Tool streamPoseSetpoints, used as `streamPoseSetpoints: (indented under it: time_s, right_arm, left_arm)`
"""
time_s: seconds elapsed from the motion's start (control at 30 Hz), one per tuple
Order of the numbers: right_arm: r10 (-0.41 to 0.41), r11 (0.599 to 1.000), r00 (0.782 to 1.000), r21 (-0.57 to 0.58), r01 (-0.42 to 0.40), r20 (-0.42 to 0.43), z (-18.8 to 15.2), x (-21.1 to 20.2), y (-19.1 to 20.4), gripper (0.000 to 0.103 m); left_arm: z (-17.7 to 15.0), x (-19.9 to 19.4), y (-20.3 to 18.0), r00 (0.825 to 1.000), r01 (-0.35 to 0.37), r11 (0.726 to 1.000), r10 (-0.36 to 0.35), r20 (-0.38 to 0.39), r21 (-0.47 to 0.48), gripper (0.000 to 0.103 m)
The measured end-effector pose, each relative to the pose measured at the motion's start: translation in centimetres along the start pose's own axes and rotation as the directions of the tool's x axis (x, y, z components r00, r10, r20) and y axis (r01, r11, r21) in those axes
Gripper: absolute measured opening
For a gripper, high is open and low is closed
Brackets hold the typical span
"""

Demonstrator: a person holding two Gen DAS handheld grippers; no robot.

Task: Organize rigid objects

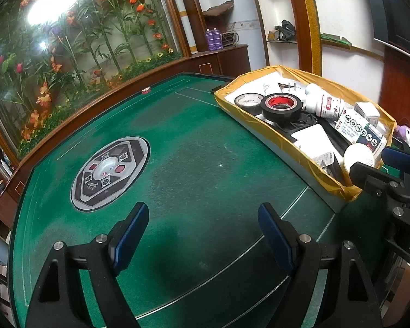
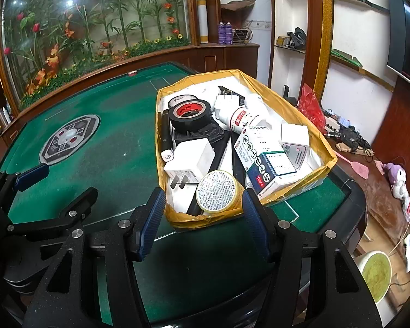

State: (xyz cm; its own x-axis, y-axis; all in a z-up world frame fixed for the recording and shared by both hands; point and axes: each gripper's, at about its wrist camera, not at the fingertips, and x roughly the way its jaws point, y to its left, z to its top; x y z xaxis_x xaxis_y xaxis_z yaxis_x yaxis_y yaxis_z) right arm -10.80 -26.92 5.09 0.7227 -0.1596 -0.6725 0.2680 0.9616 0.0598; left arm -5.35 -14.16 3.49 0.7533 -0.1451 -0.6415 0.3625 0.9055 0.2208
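Green felt is covering the mahjong table (image 1: 194, 147), with a flower mural glowing behind its far edge and a round control panel (image 1: 109, 173) sitting at its centre. Along the table's right edge a yellow-lined box (image 2: 309, 114) is holding all the rigid objects in a jumble: a black tape roll (image 2: 190, 114) and a white bottle (image 2: 240, 117) toward the far end, a medicine carton (image 2: 259, 158) and a white charger (image 2: 190, 161) in the middle, and a round white tin (image 2: 218, 191) leaning against the near wall.

That tin is lying straight ahead of the right gripper (image 2: 203, 216), its flat printed face tilting up between the spread, empty fingers, so the right hand looks far nearer than the left. The left gripper (image 1: 202, 232) is hovering over bare felt near the table's front edge, released and carrying nothing.

Only the right wrist view is showing the charger's prongs and the carton's label; the left view is mostly showing the box's long side.
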Motion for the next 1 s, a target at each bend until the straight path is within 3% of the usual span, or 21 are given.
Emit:
streamPoseSetpoints:
  time_s: [1.0]
  right_arm:
    - [0.000, 1.000, 1.000, -0.001, 0.000, 0.003, -0.07, -0.06, 0.06, 0.059]
  left_arm:
    - [-0.26, -0.23, 0.18, 0.999, -0.037, 0.999, 0.037, -0.015, 0.011, 0.083]
